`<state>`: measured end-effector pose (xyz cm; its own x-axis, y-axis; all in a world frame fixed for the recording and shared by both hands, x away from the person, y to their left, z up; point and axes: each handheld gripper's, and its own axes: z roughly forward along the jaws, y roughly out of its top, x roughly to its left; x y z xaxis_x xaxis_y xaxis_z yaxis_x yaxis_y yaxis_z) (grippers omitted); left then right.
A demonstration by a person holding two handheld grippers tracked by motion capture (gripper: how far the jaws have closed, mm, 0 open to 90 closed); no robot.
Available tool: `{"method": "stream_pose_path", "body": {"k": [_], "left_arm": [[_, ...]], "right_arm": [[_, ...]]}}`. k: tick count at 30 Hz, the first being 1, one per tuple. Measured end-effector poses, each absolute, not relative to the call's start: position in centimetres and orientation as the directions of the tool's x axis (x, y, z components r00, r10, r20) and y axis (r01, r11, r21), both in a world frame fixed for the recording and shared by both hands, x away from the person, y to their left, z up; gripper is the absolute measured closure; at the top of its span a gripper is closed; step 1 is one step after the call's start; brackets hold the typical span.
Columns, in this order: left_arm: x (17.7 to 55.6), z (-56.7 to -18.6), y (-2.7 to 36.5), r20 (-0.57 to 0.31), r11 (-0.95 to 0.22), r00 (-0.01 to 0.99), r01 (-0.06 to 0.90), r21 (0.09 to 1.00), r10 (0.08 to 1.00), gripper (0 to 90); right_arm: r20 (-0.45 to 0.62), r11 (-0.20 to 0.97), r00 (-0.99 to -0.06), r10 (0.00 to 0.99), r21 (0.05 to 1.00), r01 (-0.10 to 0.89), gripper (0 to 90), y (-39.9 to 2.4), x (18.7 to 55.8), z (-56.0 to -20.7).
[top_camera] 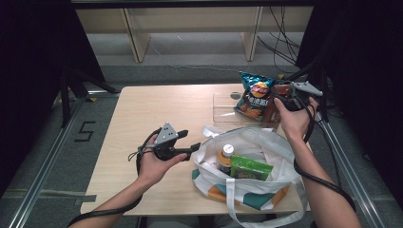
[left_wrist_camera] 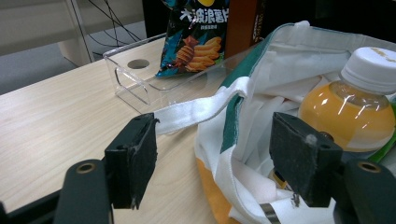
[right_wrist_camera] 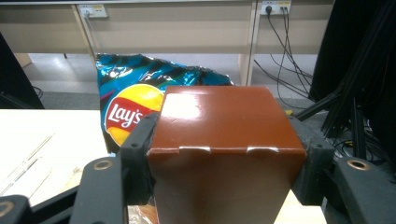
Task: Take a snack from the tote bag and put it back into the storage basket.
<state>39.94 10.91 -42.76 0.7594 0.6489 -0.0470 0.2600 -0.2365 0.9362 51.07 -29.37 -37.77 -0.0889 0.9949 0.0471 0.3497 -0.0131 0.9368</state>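
Brown box (right_wrist_camera: 224,154): a tall carton with a glossy brown skin and a tucked lid; it is seen at the far right of the table (top_camera: 157,109), upright, beside the clear tray (top_camera: 223,108) and just right of the chip bag (top_camera: 256,95).
Right gripper (top_camera: 281,97): its jaws are pressed against the box's two opposite side walls near the top, so the box is pinched between them; the jaws are spread wide because the box is wide.
Left gripper (left_wrist_camera: 219,158): its jaws are spread with nothing pinched; they are held just beside the near left rim of the tote bag (top_camera: 266,147), with a white strap (left_wrist_camera: 201,109) lying between them but not clamped.
Weight: the box is judged light to moderate; its contents cannot be told.
Stiffness: thin card, judged stiff along the edges but liable to be dented in the middle of a wall if squeezed hard.
Surface: the glossy coating is judged slippery against the pads, so slipping is to be expected if the box is tilted.
Where to hold: the grip is best kept high on the side walls, close to the folded lid edge, where the card is doubled.
Tote bag: soft cloth, slumped open; an orange drink bottle (top_camera: 225,159) and a green packet (top_camera: 249,167) are already standing inside.
Chip bag: light, crinkly and crushable; it is propped upright in the tray.
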Motion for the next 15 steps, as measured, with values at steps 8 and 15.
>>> {"method": "stream_pose_path", "body": {"k": [8, 15], "left_arm": [[39.9, -42.7, 10.9, -0.045, -0.239, 0.761, 0.259, 0.936, 0.648, 31.7], [39.9, -42.8, 10.9, -0.050, -0.234, 0.758, 0.262, 0.936, 0.651, 31.7]], "right_arm": [[0.066, -0.031, -0.081, 0.995, 0.926, 0.377, 38.5, -29.3, 50.9, -38.2], [0.063, -0.025, -0.086, 0.994, 0.922, 0.387, 38.3, -29.4, 50.9, -39.0]]}}
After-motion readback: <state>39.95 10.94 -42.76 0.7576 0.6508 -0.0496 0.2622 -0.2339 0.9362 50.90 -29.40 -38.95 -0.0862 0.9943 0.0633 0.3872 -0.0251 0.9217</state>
